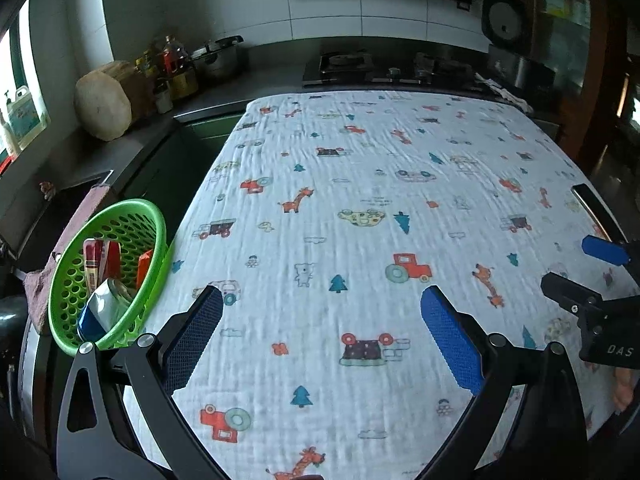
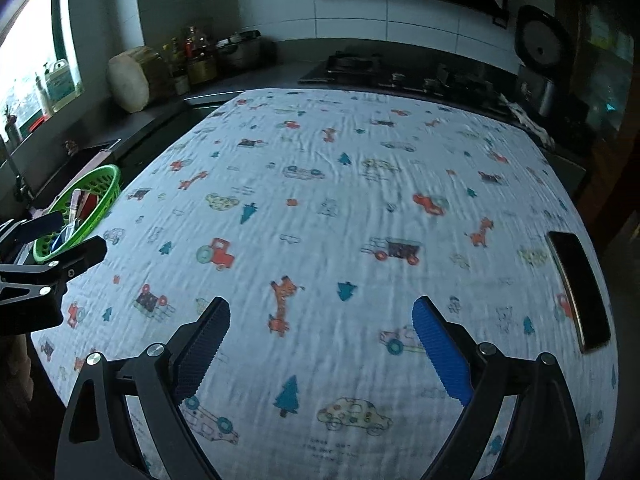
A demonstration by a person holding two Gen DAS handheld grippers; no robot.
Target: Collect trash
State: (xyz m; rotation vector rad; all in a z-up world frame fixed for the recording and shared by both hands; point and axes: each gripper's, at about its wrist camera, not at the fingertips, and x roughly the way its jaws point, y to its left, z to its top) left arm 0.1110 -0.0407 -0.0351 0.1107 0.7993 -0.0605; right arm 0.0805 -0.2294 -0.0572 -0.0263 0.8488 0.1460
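Both hand-held grippers, left [image 1: 320, 336] and right [image 2: 320, 344], are held wide open, empty; the basket [image 1: 154, 216] at the counter's [image 1: 360, 184] left edge could be knocked off.

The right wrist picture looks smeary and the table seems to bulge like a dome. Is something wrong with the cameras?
Right wrist view: the printed tablecloth is smeared by motion blur, worst near the phone. Left wrist view: sharper, though the cloth's far edge still bows, as fisheye lenses do. Both views: the window glares white at the left, leaving the counter and stove dim.
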